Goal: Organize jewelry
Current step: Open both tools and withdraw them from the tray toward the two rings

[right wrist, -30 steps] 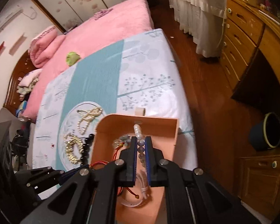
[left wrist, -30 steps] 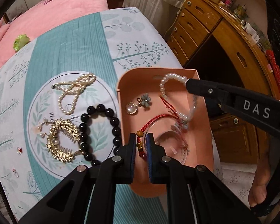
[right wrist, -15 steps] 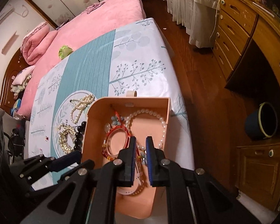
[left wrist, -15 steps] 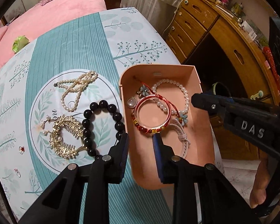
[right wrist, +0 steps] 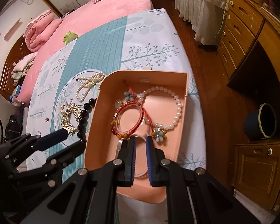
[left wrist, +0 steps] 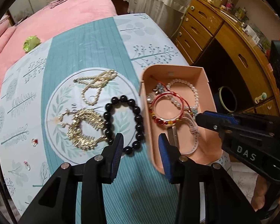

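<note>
Left wrist view: your left gripper (left wrist: 141, 146) is spread wide, nothing between the fingers. Its gap straddles the near-left wall of the peach tray (left wrist: 148, 130): left finger over the cloth, right finger over the tray's inside. The black bead bracelet (left wrist: 124, 123) lies on the tablecloth (left wrist: 95, 43) just ahead of the left finger, right beside the tray's outer wall. Further left sits the gold hair comb (left wrist: 85, 127), touching the black beads; the pearl necklace (left wrist: 95, 85) is beyond both.

Right wrist view: your right gripper (right wrist: 140, 145) has a narrow gap, parted, holding nothing. It hangs over the tray's near half. Directly ahead of its tips lie the red string bracelet (right wrist: 129, 118) and, to its right, the white pearl bracelet (right wrist: 169, 110) with a blue flower charm (right wrist: 158, 133) near your right fingertip. A small blue flower piece (right wrist: 128, 94) and a round pendant (right wrist: 118, 103) sit at the tray's far-left part. A pale band lies under the fingers, partly hidden.
</note>
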Demonstrator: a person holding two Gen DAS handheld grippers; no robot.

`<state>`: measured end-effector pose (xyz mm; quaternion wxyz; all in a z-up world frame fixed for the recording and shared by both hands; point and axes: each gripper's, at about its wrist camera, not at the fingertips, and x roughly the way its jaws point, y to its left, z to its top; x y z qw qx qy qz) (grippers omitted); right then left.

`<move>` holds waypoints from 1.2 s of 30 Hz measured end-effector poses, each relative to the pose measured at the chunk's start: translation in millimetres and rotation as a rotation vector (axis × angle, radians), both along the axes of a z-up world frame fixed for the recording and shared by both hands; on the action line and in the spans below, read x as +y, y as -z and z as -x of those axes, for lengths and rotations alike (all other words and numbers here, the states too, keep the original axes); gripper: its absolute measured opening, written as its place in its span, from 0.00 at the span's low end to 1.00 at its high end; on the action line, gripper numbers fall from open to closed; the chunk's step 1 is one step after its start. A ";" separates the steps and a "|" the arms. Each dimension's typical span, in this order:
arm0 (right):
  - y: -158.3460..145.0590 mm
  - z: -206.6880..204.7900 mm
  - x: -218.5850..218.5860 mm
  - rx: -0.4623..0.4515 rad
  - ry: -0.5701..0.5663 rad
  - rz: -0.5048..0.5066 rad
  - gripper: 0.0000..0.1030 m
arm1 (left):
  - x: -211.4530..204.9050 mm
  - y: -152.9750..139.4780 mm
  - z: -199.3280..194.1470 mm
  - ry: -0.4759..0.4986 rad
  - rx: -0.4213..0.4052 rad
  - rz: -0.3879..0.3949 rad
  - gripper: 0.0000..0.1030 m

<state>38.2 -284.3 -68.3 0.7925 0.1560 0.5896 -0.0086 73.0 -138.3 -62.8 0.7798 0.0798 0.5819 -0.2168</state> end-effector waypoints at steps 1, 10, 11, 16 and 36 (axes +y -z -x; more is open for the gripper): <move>-0.9 0.4 2.4 0.000 -0.002 -0.004 0.10 | 2.7 -0.1 0.4 -0.009 -0.001 0.000 0.37; -14.2 1.4 29.3 -0.018 -0.071 0.009 0.10 | 35.9 -7.1 -0.2 -0.089 -0.039 -0.020 0.37; -16.5 1.5 33.5 -0.023 -0.083 0.010 0.10 | 40.0 -8.2 -0.9 -0.099 -0.042 -0.019 0.37; -25.4 -0.4 52.0 -0.041 -0.135 0.019 0.10 | 67.0 -15.2 -5.9 -0.169 -0.057 -0.019 0.37; -32.8 -31.6 163.7 -0.095 -0.490 0.046 0.28 | 229.5 -2.5 -12.2 -0.502 -0.044 -0.079 0.52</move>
